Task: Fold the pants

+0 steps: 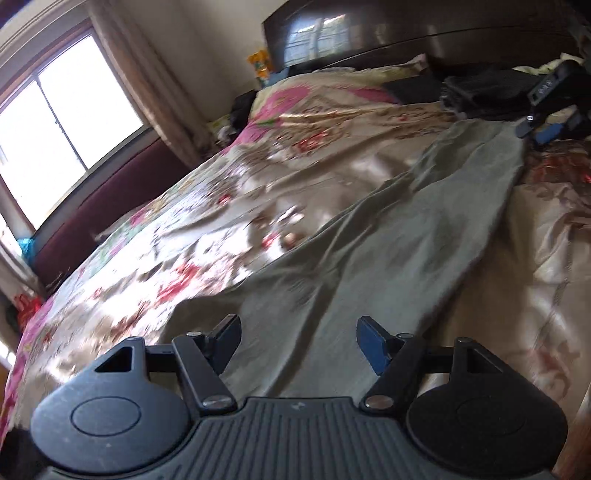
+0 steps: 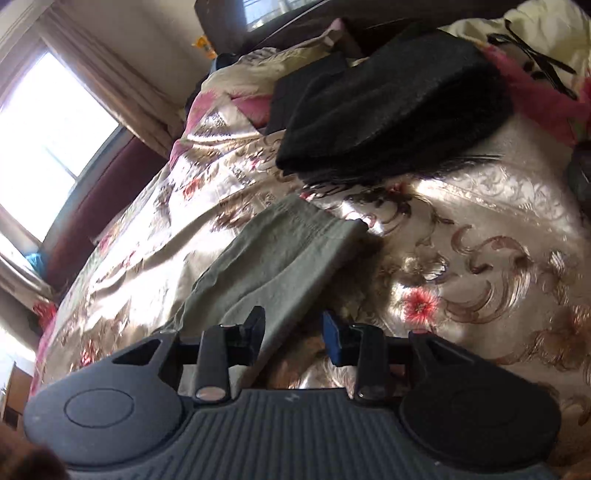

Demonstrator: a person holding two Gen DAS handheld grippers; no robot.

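Grey-green pants lie stretched out on a shiny floral bedspread. My left gripper is open and hovers over the near, wide end of the pants, nothing between its fingers. In the left wrist view the right gripper shows at the far end of the pants, near the leg hem. In the right wrist view my right gripper is open just above the leg end of the pants, whose hem lies ahead of the fingers. The cloth's right edge runs between the open fingers.
A pile of black clothing lies on the bedspread beyond the hem, near the dark headboard. A window with curtains is on the left. A pink and cream cloth lies at the far right.
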